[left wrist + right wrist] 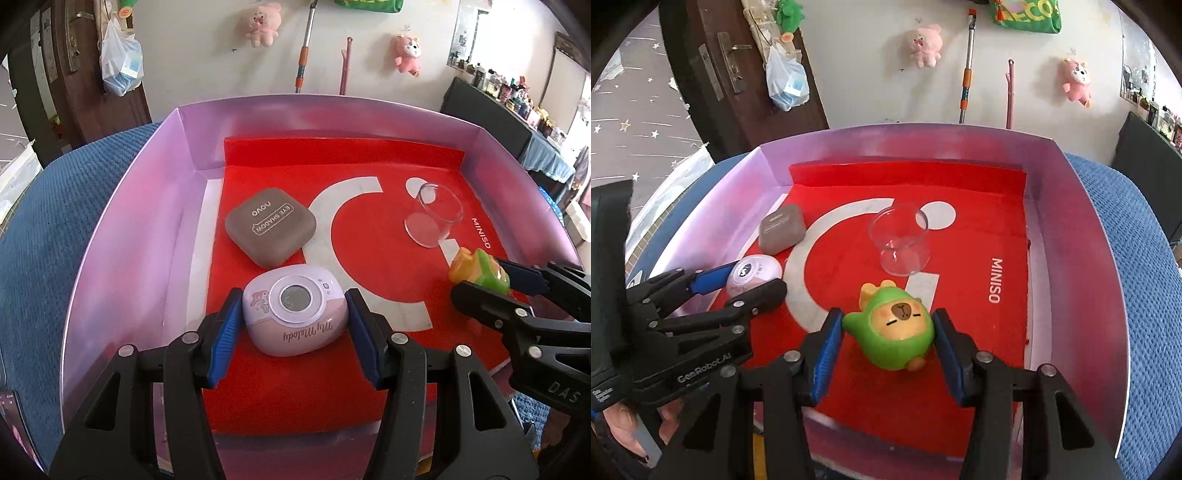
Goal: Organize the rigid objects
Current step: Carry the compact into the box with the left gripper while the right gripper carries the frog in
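— Well, nearest first: what does the left gripper (291, 328) have?

— A pale pink rounded case (295, 317) marked "My Melody", with a round window on top. It sits between the two blue-padded fingers (225, 332), one pad at each flank. The pads appear to touch its sides, though I cannot tell whether it is gripped firmly. The case rests on the red sheet (388, 258) lining the tray.

— And the right gripper (888, 334)?

— Its fingers (827, 343) bracket a green and yellow capybara figurine (892, 330), lying tilted on the red sheet. The left pad meets the toy's side; the right pad stands just beside it, contact uncertain.

— Where does all this stand?

— Inside a shallow box tray (140, 206) with lilac walls, set on a blue textured cloth (40, 229).

— Further in?

— A brown square compact (271, 227) lettered "EYE SHADOW" lies flat just beyond the pink case, toward the tray's left wall. A clear plastic cup (434, 214) lies on its side toward the right, beside the word "MINISO", well apart from the compact.

— Beyond the tray?

— A pale wall carrying two pink plush toys (262, 24), and a dark wooden door (85, 74) with a plastic bag (120, 62) hanging from it.
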Motion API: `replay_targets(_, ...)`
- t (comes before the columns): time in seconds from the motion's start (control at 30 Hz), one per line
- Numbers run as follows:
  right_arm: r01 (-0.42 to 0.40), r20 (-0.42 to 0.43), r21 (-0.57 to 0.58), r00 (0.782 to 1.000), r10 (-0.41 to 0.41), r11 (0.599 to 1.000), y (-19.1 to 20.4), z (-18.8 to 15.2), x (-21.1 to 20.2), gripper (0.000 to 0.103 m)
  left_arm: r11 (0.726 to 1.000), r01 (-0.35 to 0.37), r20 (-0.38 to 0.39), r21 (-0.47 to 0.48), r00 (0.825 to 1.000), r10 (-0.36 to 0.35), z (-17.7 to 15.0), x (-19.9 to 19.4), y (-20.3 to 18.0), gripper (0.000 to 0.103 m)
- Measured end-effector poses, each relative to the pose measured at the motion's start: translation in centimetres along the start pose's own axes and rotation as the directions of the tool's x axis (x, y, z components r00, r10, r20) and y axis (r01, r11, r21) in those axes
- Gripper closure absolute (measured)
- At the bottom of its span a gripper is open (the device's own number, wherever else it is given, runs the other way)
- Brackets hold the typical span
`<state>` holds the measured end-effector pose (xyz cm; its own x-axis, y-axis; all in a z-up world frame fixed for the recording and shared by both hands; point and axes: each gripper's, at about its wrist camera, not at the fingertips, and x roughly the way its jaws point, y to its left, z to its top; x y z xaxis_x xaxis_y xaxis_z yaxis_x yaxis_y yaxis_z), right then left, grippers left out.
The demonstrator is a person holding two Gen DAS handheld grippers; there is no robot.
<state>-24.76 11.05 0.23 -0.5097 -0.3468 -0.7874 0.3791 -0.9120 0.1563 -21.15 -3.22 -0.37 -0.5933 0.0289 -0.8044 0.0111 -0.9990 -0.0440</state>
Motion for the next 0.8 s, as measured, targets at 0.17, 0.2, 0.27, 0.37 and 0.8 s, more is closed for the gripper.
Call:
replay_targets(0.17, 0.011, 0.008, -0.005, 1.000, -0.011, 1.000, 0.12, 0.45, 0.28, 0.051, 1.000, -0.006, 0.002, 0.002, 1.000, 0.006, -0.04, 0.04, -0.04, 0.050)
replay_targets(0.2, 0.014, 0.010, -0.006, 1.000, -0.014, 1.000, 0.16, 0.52, 0.32, 0.051, 1.000, -0.007, 0.003, 0.003, 1.000, 0.007, -0.04, 0.07, -0.10, 0.050)
replay_targets(0.27, 0.015, 0.015, -0.005, 1.000, -0.015, 1.000, 0.14, 0.65, 0.37, 0.051, 1.000, -0.007, 0.003, 0.003, 1.000, 0.007, -0.01, 0.09, -0.14, 0.050)
replay_targets(0.37, 0.014, 0.025, 0.001, 1.000, -0.014, 1.000, 0.01, 0.81, 0.41, 0.051, 1.000, -0.008, 0.002, 0.004, 1.000, 0.008, -0.01, 0.11, -0.22, 0.050)
replay_targets(0.8, 0.012, 0.022, 0.001, 1.000, -0.012, 1.000, -0.18, 0.75, 0.32, 0.051, 1.000, -0.008, -0.003, -0.001, 1.000, 0.008, 0.02, 0.05, -0.37, 0.050)
